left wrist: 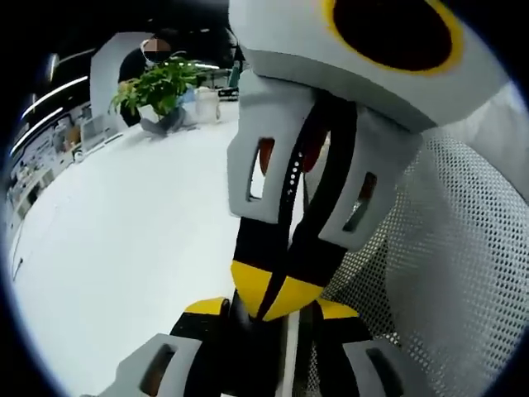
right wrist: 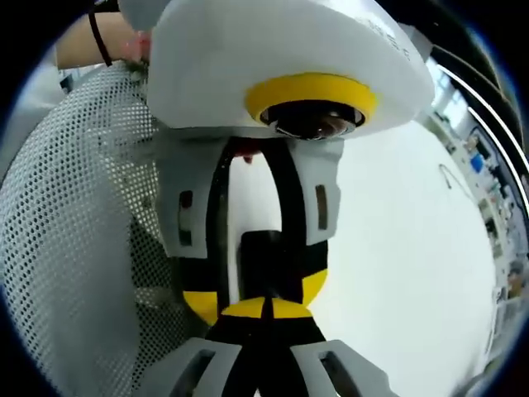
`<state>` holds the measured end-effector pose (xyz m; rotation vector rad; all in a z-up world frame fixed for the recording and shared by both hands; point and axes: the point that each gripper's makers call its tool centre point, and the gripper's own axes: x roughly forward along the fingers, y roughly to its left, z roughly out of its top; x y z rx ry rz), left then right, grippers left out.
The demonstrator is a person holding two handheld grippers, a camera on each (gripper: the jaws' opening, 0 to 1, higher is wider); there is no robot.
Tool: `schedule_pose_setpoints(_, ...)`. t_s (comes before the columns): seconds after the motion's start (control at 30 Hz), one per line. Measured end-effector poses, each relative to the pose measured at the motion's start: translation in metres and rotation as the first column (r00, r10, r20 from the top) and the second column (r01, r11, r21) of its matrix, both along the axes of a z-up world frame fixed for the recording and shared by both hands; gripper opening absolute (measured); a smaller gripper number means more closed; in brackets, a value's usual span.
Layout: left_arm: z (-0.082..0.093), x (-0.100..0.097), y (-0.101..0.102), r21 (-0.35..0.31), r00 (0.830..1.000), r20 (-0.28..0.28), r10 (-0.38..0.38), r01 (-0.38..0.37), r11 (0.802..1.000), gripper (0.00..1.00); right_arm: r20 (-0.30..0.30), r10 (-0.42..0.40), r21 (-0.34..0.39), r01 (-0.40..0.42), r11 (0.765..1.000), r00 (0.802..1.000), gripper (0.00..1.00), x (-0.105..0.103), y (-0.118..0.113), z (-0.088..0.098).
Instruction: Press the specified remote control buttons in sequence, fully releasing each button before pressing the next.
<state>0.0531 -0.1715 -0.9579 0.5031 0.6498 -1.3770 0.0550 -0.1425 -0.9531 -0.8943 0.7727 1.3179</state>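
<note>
**Two grippers nose to nose, remote's whereabouts unknown**

We can't tell where the remote sits. We'd guess it's light, rigid and slidey, so press buttons straight down. The right gripper (right wrist: 264,309) has its jaws pinched together, poking between the left gripper (left wrist: 273,313)'s spread jaws, over the white table (left wrist: 124,248).

White tabletop (left wrist: 124,248), leafy potted plant (left wrist: 161,87), ceiling strip lights (left wrist: 58,91).
</note>
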Motion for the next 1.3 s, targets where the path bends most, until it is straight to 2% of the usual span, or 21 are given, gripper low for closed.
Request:
schedule_pose_setpoints(0.13, 0.000, 0.001, -0.001, 0.016, 1.000, 0.015, 0.000, 0.000, 1.000, 0.36, -0.035, -0.003, 0.025, 0.004, 1.000, 0.999, 0.00, 0.000, 0.001, 0.001)
schedule_pose_setpoints(0.17, -0.002, 0.004, 0.000, 0.033, 0.998, 0.054, -0.016, 0.014, 0.999, 0.34, -0.038, 0.000, 0.034, 0.002, 0.999, 0.999, 0.00, -0.001, 0.000, 0.001)
schedule_pose_setpoints(0.2, 0.000, 0.002, -0.002, 0.021, 0.998, 0.051, -0.028, 0.027, 0.999, 0.34, -0.044, -0.005, 0.046, 0.007, 0.999, 0.999, 0.00, -0.001, 0.000, 0.001)
schedule_pose_setpoints(0.23, -0.001, 0.003, -0.001, 0.024, 0.999, 0.032, -0.010, 0.009, 1.000, 0.34, -0.069, -0.028, 0.070, 0.033, 0.997, 0.997, 0.00, -0.002, 0.000, 0.001)
schedule_pose_setpoints(0.3, -0.001, 0.003, -0.001, 0.022, 0.999, 0.037, -0.016, 0.015, 1.000, 0.33, -0.108, -0.050, 0.125, 0.063, 0.990, 0.993, 0.00, -0.005, -0.001, 0.002)
schedule_pose_setpoints(0.33, -0.001, 0.002, -0.001, 0.020, 0.999, 0.037, -0.015, 0.014, 1.000, 0.33, -0.111, -0.032, 0.127, 0.046, 0.991, 0.993, 0.00, -0.005, -0.005, 0.001)
schedule_pose_setpoints(0.43, -0.001, -0.001, -0.002, 0.016, 0.998, 0.043, -0.039, 0.038, 0.999, 0.29, -0.108, -0.015, 0.148, 0.032, 0.988, 0.994, 0.00, -0.010, -0.014, 0.003)
schedule_pose_setpoints(0.47, 0.001, -0.006, -0.006, 0.006, 0.995, 0.050, -0.084, 0.084, 0.996, 0.26, -0.091, -0.001, 0.144, 0.014, 0.989, 0.996, 0.00, -0.011, -0.020, 0.003)
schedule_pose_setpoints(0.5, 0.001, -0.012, -0.006, 0.014, 0.995, 0.039, -0.097, 0.096, 0.995, 0.25, -0.076, 0.010, 0.147, 0.002, 0.989, 0.997, 0.00, -0.011, -0.022, 0.003)
schedule_pose_setpoints(0.53, 0.002, -0.008, -0.006, 0.016, 0.996, 0.050, -0.077, 0.077, 0.997, 0.25, -0.053, 0.009, 0.150, -0.001, 0.989, 0.999, 0.00, -0.008, -0.026, 0.003)
schedule_pose_setpoints(0.6, 0.001, -0.007, -0.004, 0.015, 0.996, 0.046, -0.076, 0.075, 0.997, 0.25, -0.059, 0.003, 0.151, 0.006, 0.989, 0.998, 0.06, -0.007, -0.029, 0.003)
schedule_pose_setpoints(0.67, 0.001, -0.006, -0.003, 0.013, 0.996, 0.044, -0.075, 0.075, 0.997, 0.25, -0.058, -0.033, 0.137, 0.040, 0.990, 0.998, 0.17, -0.002, -0.035, -0.001)
schedule_pose_setpoints(0.73, 0.001, -0.006, -0.003, 0.013, 0.996, 0.042, -0.075, 0.074, 0.997, 0.25, -0.080, -0.044, 0.160, 0.057, 0.986, 0.996, 0.18, -0.002, -0.035, 0.001)
schedule_pose_setpoints(0.8, 0.001, -0.005, -0.002, 0.010, 0.997, 0.040, -0.073, 0.073, 0.997, 0.25, -0.076, -0.040, 0.160, 0.052, 0.986, 0.996, 0.18, -0.001, -0.037, 0.001)
schedule_pose_setpoints(0.9, 0.001, -0.003, -0.001, 0.002, 0.997, 0.032, -0.070, 0.070, 0.998, 0.25, -0.096, 0.023, 0.169, -0.006, 0.986, 0.995, 0.23, -0.006, -0.036, 0.001)
schedule_pose_setpoints(0.93, 0.000, -0.003, -0.001, 0.000, 0.997, 0.031, -0.070, 0.070, 0.998, 0.25, -0.104, 0.015, 0.167, 0.002, 0.986, 0.994, 0.26, -0.005, -0.037, 0.000)
schedule_pose_setpoints(1.07, 0.000, -0.002, 0.000, -0.003, 0.997, 0.028, -0.067, 0.067, 0.998, 0.25, -0.086, 0.025, 0.119, -0.015, 0.993, 0.996, 0.24, 0.000, -0.046, -0.009)
schedule_pose_setpoints(1.13, 0.000, -0.001, 0.000, -0.006, 0.997, 0.028, -0.067, 0.067, 0.998, 0.25, -0.093, 0.022, 0.132, -0.010, 0.991, 0.995, 0.23, 0.002, -0.043, -0.008)
schedule_pose_setpoints(1.3, 0.000, 0.002, 0.001, -0.020, 0.998, 0.017, -0.059, 0.059, 0.998, 0.25, -0.074, 0.069, 0.130, -0.059, 0.990, 0.995, 0.22, 0.001, -0.043, -0.009)
